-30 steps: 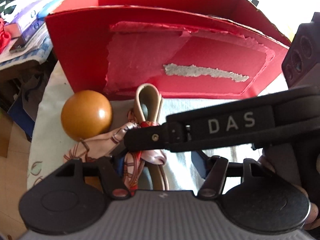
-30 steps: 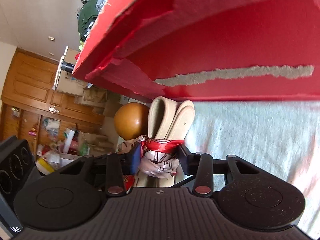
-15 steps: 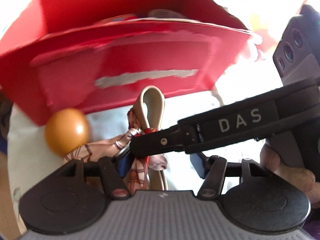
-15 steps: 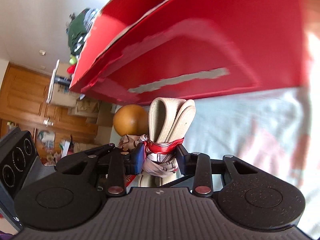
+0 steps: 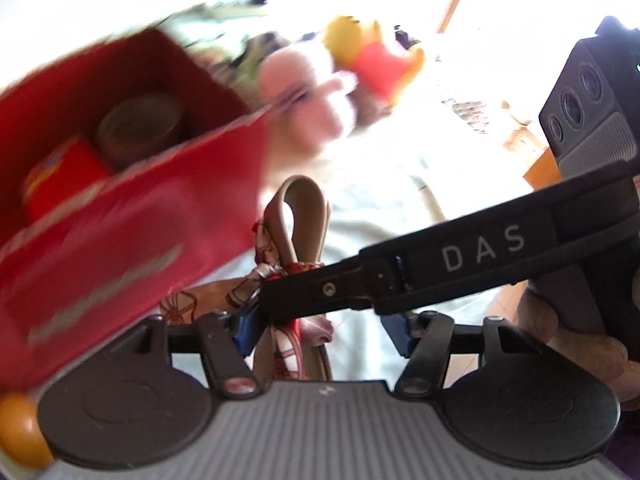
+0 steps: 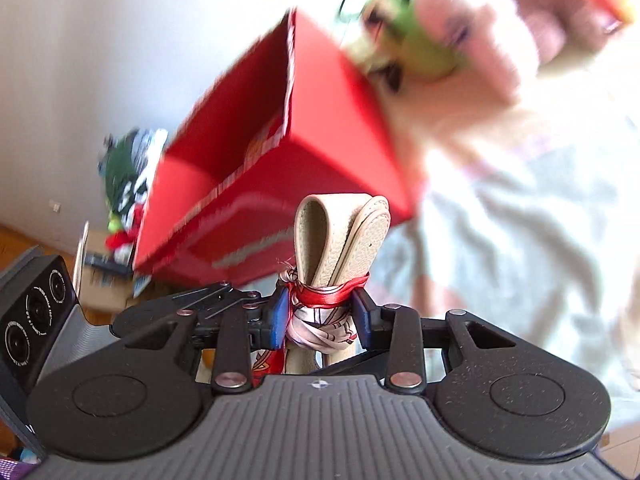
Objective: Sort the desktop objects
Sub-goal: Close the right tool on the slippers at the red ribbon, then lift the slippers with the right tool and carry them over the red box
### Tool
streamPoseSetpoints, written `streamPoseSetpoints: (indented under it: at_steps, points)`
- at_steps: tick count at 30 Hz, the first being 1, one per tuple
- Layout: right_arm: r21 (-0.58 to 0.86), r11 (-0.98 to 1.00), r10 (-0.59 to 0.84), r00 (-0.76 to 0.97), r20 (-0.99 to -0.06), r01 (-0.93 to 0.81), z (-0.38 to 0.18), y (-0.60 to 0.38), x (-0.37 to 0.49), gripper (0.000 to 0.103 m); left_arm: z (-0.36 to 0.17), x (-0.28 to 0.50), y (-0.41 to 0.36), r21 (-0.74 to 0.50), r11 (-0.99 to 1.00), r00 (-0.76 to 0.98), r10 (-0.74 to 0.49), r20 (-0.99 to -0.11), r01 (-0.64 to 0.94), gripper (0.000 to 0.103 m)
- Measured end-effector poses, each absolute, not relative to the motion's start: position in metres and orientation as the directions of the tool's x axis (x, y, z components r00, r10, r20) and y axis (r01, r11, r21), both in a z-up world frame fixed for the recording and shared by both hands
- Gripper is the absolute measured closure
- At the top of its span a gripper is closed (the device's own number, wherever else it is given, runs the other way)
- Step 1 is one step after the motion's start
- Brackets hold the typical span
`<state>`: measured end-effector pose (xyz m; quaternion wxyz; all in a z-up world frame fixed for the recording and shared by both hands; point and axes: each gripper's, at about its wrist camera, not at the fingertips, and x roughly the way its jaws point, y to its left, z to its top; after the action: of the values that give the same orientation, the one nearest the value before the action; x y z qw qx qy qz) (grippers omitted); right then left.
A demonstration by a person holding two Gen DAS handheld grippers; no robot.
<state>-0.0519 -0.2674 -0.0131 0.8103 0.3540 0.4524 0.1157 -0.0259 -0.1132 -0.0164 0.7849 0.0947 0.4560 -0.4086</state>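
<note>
A folded beige strap bundle (image 6: 340, 240) tied with a red patterned silk scarf (image 6: 324, 300) is held up off the white cloth (image 6: 520, 240). My right gripper (image 6: 320, 316) is shut on it at the scarf knot. In the left wrist view the same bundle (image 5: 304, 216) stands between the pads of my left gripper (image 5: 322, 330), which is open, with the bundle close to its left pad. My right gripper's black finger (image 5: 320, 292) crosses in front. The open red cardboard box (image 5: 120, 216) (image 6: 340, 120) sits just left of the bundle, blurred.
Inside the box are a brown round tin (image 5: 140, 128) and a red can (image 5: 64, 172). An orange ball (image 5: 20, 432) shows at the bottom left. Blurred plush toys (image 5: 372, 56) (image 6: 420, 40) lie beyond the box. A hand (image 5: 560, 328) holds the right gripper.
Both grippers have risen and swung right with the bundle. The box now shows its inside from above, and the orange ball has slid to the bottom left corner.
</note>
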Motion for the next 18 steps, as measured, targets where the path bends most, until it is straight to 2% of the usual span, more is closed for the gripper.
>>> streamPoseSetpoints:
  at_steps: [10,18]
  points:
    - [0.638,0.759,0.361,0.733,-0.576,0.128,0.044,-0.289,-0.061,0.066,0.045,-0.016,-0.154,-0.183,0.535,0.287,-0.675,-0.679,0.825,0.04]
    - [0.583,0.812,0.372,0.793,-0.482,-0.027,0.091,-0.268,-0.016,0.066,0.097,0.008,-0.125,-0.133,0.595,0.418,-0.69,-0.592,0.793,0.04]
